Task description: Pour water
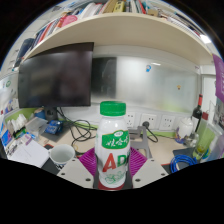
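The bottle (pixel 112 145) stands upright between the fingers of the tool (pixel 112 178), its green cap still screwed on and its white label with green and red lettering facing the camera. The fingers sit close against its lower sides, but whether they press on it or leave a gap cannot be told. The bottle's base is hidden, so it is unclear whether it rests on the tabletop (pixel 45 152) or is lifted.

One white cup (pixel 61 155) sits on the tabletop to the left, just beyond the fingers; it looks like the likely target for pouring. Behind it stands one dark monitor (pixel 57 77), and a shelf (pixel 120 25) of books runs overhead.

The main risk, as a judgement, is the cap: tilting with it on would pour nothing. A loose grip low on a tall bottle could let it swing or slip when tipped. The cup is small and light, so a poor aim or a knock from the bottle could spill water toward the cluttered desk items nearby.

Count: one bottle, one cup, one monitor.
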`<state>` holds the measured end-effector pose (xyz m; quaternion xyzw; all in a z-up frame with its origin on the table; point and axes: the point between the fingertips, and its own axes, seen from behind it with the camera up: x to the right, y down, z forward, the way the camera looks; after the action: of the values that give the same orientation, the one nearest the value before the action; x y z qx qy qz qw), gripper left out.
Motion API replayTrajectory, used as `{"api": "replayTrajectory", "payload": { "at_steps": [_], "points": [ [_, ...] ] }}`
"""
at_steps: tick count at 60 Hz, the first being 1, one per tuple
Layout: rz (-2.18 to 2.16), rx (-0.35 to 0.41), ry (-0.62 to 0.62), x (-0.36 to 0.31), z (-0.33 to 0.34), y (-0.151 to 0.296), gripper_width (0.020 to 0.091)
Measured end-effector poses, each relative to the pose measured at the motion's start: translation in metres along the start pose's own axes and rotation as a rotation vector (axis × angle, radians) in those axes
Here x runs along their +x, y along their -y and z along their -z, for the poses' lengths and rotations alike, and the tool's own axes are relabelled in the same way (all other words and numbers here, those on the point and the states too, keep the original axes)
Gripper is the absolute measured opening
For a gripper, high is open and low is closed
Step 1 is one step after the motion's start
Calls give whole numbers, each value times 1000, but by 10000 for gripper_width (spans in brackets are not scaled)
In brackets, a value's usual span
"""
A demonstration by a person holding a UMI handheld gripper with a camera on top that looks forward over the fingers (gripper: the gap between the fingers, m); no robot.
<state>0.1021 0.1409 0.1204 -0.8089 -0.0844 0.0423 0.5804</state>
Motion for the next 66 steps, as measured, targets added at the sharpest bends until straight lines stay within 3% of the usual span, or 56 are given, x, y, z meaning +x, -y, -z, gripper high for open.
{"api": "replayTrajectory", "payload": {
  "at_steps": [9, 13, 15, 24, 38, 43, 45, 49, 57, 66],
  "points": [
    [-27, 55, 17, -6, -16, -14, 387],
    [-31, 34, 28, -10, -22, -34, 383],
    [-36, 79, 16, -7, -20, -29, 390],
    [-35, 136, -21, -5, -17, -27, 390],
    [-1, 104, -46, -4, -16, -29, 596],
    [-11, 81, -77, -1, -6, -30, 817],
    [-15, 73, -84, -1, 1, -31, 873],
    [-25, 31, -110, -1, 20, -40, 839],
    [-69, -44, -147, -14, 79, -42, 842],
    [-91, -60, -200, -29, 138, -10, 850]
  ]
}}
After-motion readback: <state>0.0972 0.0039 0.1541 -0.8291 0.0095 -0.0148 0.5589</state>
